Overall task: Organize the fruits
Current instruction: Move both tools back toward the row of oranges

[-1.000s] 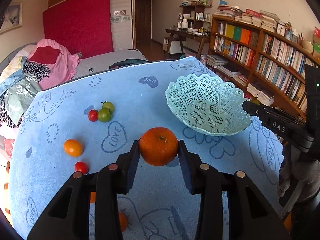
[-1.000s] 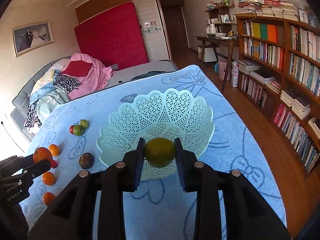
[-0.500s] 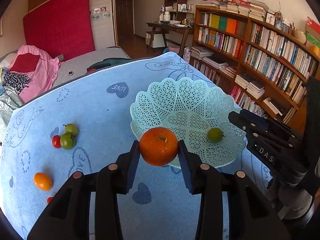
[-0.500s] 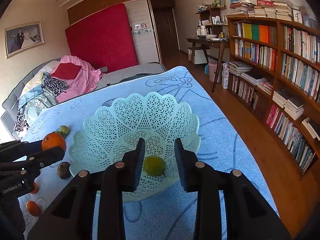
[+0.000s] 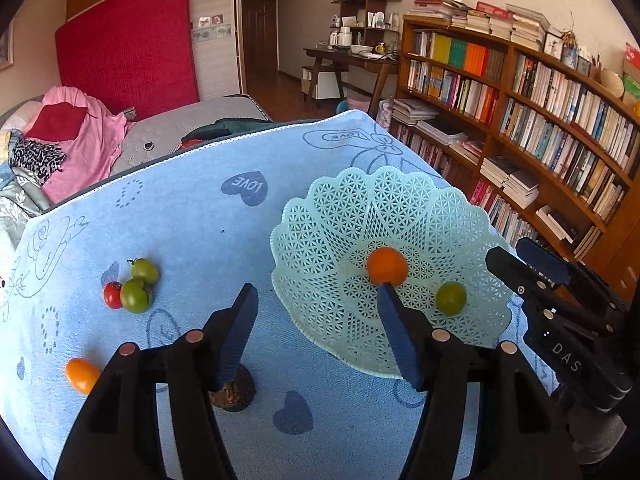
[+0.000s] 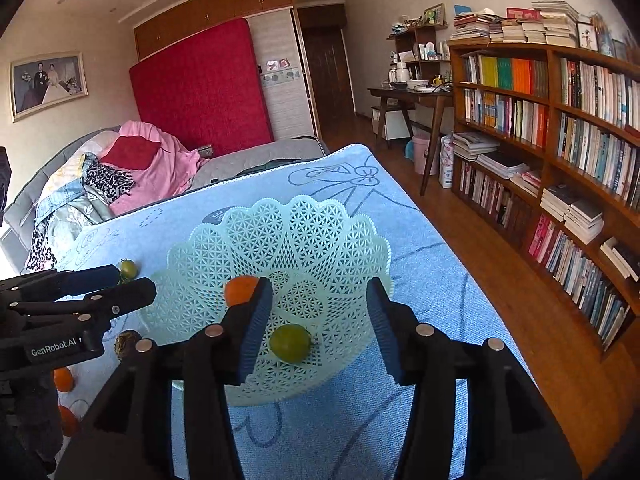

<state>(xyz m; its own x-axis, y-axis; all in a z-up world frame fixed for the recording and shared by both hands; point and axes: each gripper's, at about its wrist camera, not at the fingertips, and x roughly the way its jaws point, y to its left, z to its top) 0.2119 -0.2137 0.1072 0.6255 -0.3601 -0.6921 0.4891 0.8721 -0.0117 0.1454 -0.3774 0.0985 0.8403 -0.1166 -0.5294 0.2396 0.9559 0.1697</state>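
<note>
Fruit left on the tabletop [image 5: 192, 216] looks light, round and thin-skinned, so we judge it rolls easily and bruises under a hard squeeze. Both left tongs [image 5: 316, 320] and right tongs [image 6: 316, 312] are spread and empty. Ahead of them, the basket [image 5: 320, 216] holds an orange [image 5: 387, 266] and a green fruit [image 5: 451, 298]. Left of our left tongs sit small tomatoes [image 5: 136, 295]; we would pinch one across its widest middle.

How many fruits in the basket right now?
2. An orange near the middle of the basket, and a green fruit to its right in the left wrist view. The left gripper finger hides a small patch of the basket floor.
</note>
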